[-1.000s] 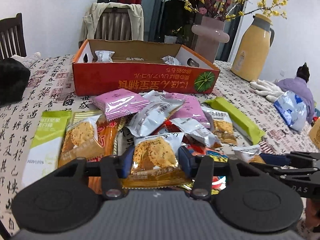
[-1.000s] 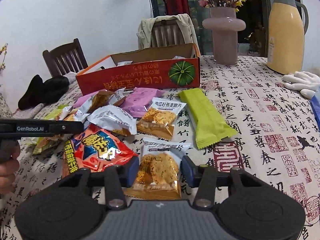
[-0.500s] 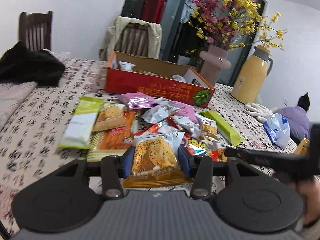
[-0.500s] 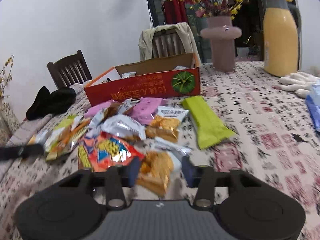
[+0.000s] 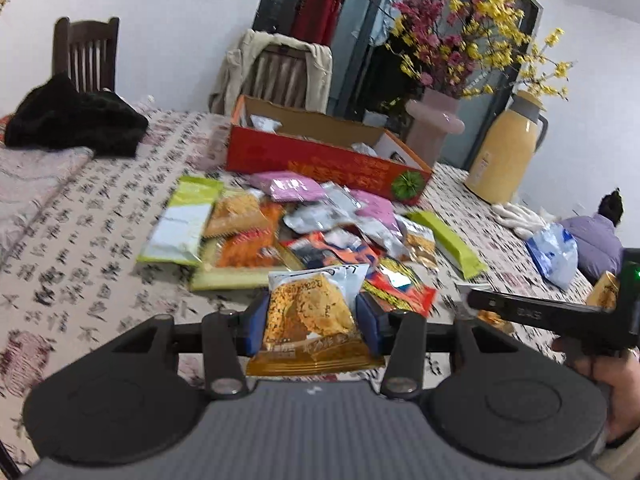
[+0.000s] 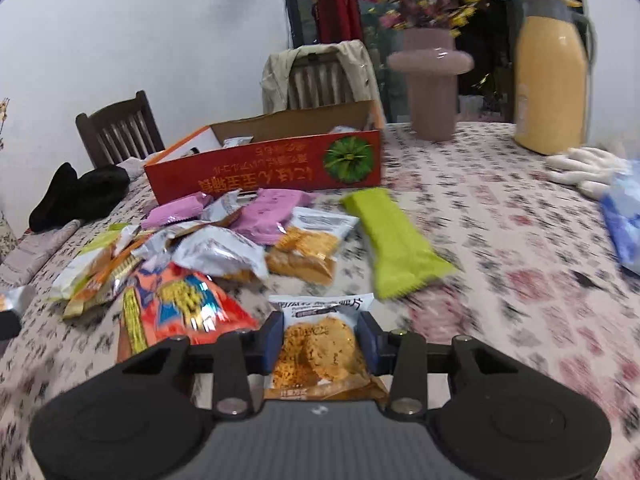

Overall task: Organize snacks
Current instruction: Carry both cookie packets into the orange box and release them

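Observation:
My left gripper point(image 5: 312, 320) is shut on a cracker packet point(image 5: 310, 312), white on top and orange below, held above the table. My right gripper point(image 6: 322, 340) is shut on a matching cracker packet point(image 6: 320, 348), lifted off the table; it also shows in the left wrist view point(image 5: 520, 312) at the right. A heap of snack packets point(image 5: 304, 224) lies in the middle of the table. Behind it stands an open red cardboard box point(image 5: 320, 156) with a few packets inside; in the right wrist view the box point(image 6: 272, 172) is at the centre back.
The table has a calligraphy-print cloth point(image 6: 500, 220). A pink vase point(image 6: 430, 80) with flowers and a yellow thermos point(image 6: 552, 80) stand at the back right. White gloves point(image 6: 580, 168) and a blue bag point(image 6: 624, 224) lie at the right. Black fabric point(image 5: 76, 124) lies at the left. Chairs stand behind.
Both grippers have lifted and drawn back from the heap, each carrying its cracker packet. The right packet has left the table.

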`<state>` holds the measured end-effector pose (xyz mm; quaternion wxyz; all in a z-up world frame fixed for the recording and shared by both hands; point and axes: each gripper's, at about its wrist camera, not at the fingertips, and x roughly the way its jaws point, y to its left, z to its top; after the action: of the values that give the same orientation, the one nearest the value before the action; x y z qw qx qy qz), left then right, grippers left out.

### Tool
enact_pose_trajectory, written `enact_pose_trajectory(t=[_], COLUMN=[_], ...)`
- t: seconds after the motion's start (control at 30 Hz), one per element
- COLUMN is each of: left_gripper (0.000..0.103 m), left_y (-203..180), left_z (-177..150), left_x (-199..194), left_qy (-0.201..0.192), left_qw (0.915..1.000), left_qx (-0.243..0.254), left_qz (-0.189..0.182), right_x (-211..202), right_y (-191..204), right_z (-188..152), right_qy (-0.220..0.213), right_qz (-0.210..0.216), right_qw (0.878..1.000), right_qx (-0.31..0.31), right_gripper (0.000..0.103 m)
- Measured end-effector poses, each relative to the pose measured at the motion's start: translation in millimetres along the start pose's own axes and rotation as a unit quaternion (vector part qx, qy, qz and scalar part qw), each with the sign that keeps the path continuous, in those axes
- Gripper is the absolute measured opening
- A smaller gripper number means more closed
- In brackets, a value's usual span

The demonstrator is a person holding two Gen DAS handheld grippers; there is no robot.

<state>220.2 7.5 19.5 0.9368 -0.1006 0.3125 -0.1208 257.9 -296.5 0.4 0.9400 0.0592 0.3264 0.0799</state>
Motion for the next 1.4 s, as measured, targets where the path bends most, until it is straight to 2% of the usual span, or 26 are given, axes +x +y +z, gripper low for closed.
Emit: enact_pose_trajectory(t=[0.2,0.33,0.43,0.5,0.6,0.67,0.77,0.83,0.93,1.03,1.17,1.33,1.4], left_gripper=[0.047,0.047,0.047,0.047,0.047,0.048,0.048,0.048,0.048,0.048,0.048,0.048,0.049], left_y=[-13,-16,-16,-16,-12,-7,-2,0,1,9,19,33,38], left_z=[-1,14,43,72,123,164,224,254,283,295,297,292,292], left_x=[11,17,23,31,52,78,133,171,238,304,356,405,411], left_qy=[0.012,0.008,-0.010,-0.029,-0.044,-0.035,-0.014,-0.003,-0.001,0.032,0.052,0.098,0.115], left_qw=[0.9998,0.9996,0.9991,0.9979,0.9974,0.9979,0.9987,0.9985,0.9965,0.9946,0.9937,0.9895,0.9893], left_qx=[0.010,0.020,0.041,0.057,0.058,0.055,0.048,0.050,0.065,0.071,0.073,0.062,0.051], left_qz=[-0.015,-0.017,-0.005,0.004,0.002,-0.005,0.008,0.020,0.052,0.067,0.068,0.086,0.073], right_x=[-30,-29,-32,-34,-25,-11,31,66,138,204,284,348,360], right_y=[-12,-16,-11,-8,0,6,19,30,45,57,47,24,21], right_z=[-10,8,38,69,125,167,227,257,289,298,313,312,307], right_qy=[-0.014,-0.012,-0.026,-0.038,-0.049,-0.052,-0.029,-0.018,-0.004,0.013,0.037,0.092,0.104], right_qz=[0.009,0.036,0.059,0.085,0.106,0.120,0.137,0.132,0.115,0.072,0.012,-0.011,-0.016], right_qw=[1.000,0.999,0.998,0.996,0.993,0.991,0.989,0.990,0.993,0.995,0.997,0.995,0.994], right_qx=[0.019,0.028,0.007,-0.007,-0.032,-0.038,-0.038,-0.045,-0.038,-0.066,-0.069,-0.021,-0.023], right_gripper=[0.039,0.039,0.039,0.039,0.039,0.039,0.039,0.039,0.039,0.039,0.039,0.039,0.039])
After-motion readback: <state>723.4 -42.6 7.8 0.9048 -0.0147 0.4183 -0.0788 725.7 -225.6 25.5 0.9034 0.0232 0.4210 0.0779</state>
